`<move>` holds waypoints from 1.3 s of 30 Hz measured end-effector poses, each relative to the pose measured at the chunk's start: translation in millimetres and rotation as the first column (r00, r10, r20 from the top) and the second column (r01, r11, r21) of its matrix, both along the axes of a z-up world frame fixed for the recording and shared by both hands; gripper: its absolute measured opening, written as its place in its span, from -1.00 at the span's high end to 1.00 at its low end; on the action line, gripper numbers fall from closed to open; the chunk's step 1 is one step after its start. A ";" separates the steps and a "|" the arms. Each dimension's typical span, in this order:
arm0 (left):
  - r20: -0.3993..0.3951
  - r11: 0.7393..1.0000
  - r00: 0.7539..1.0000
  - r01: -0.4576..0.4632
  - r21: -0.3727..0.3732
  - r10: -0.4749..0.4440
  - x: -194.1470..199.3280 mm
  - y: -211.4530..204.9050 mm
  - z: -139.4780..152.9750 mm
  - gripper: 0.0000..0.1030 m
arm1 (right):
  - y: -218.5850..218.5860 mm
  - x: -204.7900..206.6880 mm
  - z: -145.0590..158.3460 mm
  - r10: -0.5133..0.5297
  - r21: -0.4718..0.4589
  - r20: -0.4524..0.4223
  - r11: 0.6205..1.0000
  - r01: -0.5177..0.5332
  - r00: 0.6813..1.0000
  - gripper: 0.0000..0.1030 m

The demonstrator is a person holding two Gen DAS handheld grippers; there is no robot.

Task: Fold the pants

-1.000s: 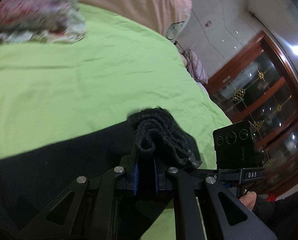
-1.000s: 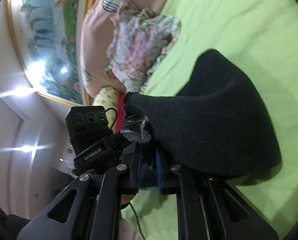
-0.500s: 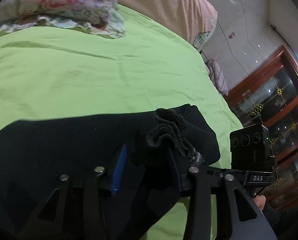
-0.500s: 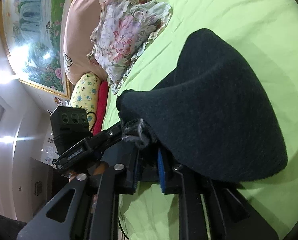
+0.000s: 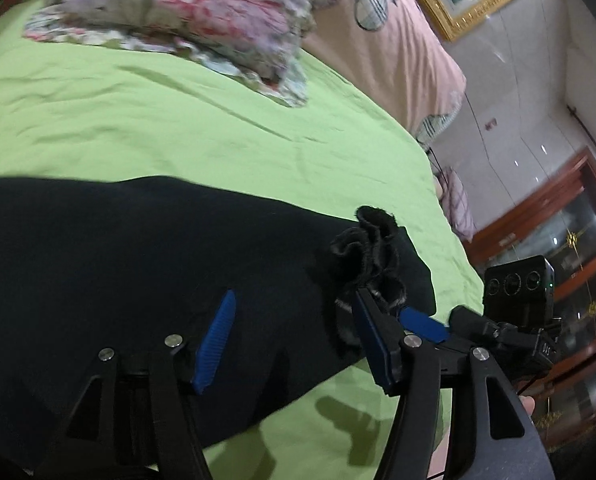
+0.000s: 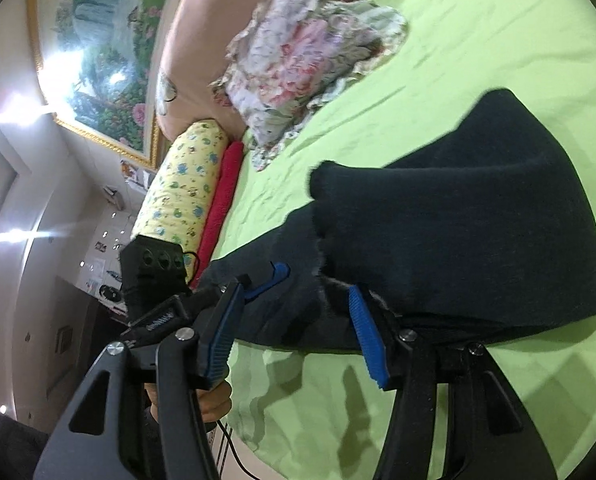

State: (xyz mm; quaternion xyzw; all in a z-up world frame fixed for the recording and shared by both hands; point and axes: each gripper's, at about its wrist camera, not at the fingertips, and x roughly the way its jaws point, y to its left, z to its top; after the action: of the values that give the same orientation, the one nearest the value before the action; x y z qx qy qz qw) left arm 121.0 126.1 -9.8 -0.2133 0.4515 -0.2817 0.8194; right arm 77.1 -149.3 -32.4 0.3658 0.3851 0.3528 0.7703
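the pants (image 5: 138, 280) lie dark and folded on the green sheet (image 5: 178, 120), on the near side of the floral pillow (image 5: 202, 12), close to the bed's edge. their long axis runs across the left wrist view, from the far left to a bunched corner (image 5: 372, 248) on the right.

the left gripper (image 5: 294, 332) has just been opening; its jaws now stand wide apart over the pants, gripping nothing. flat cloth lies under the gap, and the bunched corner sits just past the right finger, seemingly brushing it but not pinched.

the right gripper (image 6: 298, 320) has just been opening too. its jaws are apart and hold nothing; the raised fold of the pants (image 6: 458, 240) lies straight ahead, and its frayed edge hangs just at the right pad (image 6: 368, 336), free.

both grippers meet at this same corner, tips almost touching, so neither is clearly nearer. the next move likely turns on the long axis: the fold looks laid, and any further fold would go across that length.
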 end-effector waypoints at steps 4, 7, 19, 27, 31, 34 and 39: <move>0.004 0.995 0.995 -0.101 0.009 0.101 -20.0 26.4 6.4 -0.31 | 7.8 -2.1 12.1 0.034 -0.003 0.027 0.999 -0.034 0.999 -0.09; 0.000 0.988 0.988 -0.155 0.024 0.155 -35.3 41.7 8.0 -0.31 | 16.3 -1.9 20.2 0.057 -0.015 0.046 0.998 -0.056 0.997 -0.09; 0.007 0.962 0.962 -0.272 0.030 0.272 -75.3 77.6 14.0 -0.33 | 42.0 -5.8 31.6 0.110 -0.035 0.063 0.994 -0.108 0.992 -0.09; 0.021 0.930 0.931 -0.365 0.054 0.364 -93.8 97.8 19.3 -0.41 | 60.9 -6.0 41.6 0.147 -0.090 0.086 0.986 -0.139 0.985 -0.09; -0.023 0.911 0.911 -0.411 0.020 0.412 -105.8 114.0 9.8 -0.46 | 77.6 0.6 47.3 0.197 -0.132 0.103 0.974 -0.183 0.975 -0.09; -0.041 0.899 0.899 -0.437 0.001 0.437 -113.2 123.4 5.0 -0.46 | 91.3 5.6 49.0 0.231 -0.153 0.107 0.965 -0.214 0.967 -0.09; -0.040 0.831 0.830 -0.557 -0.014 0.556 -135.7 149.7 3.8 -0.50 | 118.4 12.4 53.6 0.287 -0.203 0.135 0.945 -0.257 0.948 -0.09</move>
State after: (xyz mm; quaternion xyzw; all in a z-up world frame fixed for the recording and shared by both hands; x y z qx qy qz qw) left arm -14.7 275.8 -6.0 -0.3505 0.3805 -0.0333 0.8552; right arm 89.6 -30.9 21.2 0.2067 0.3985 0.4478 0.7733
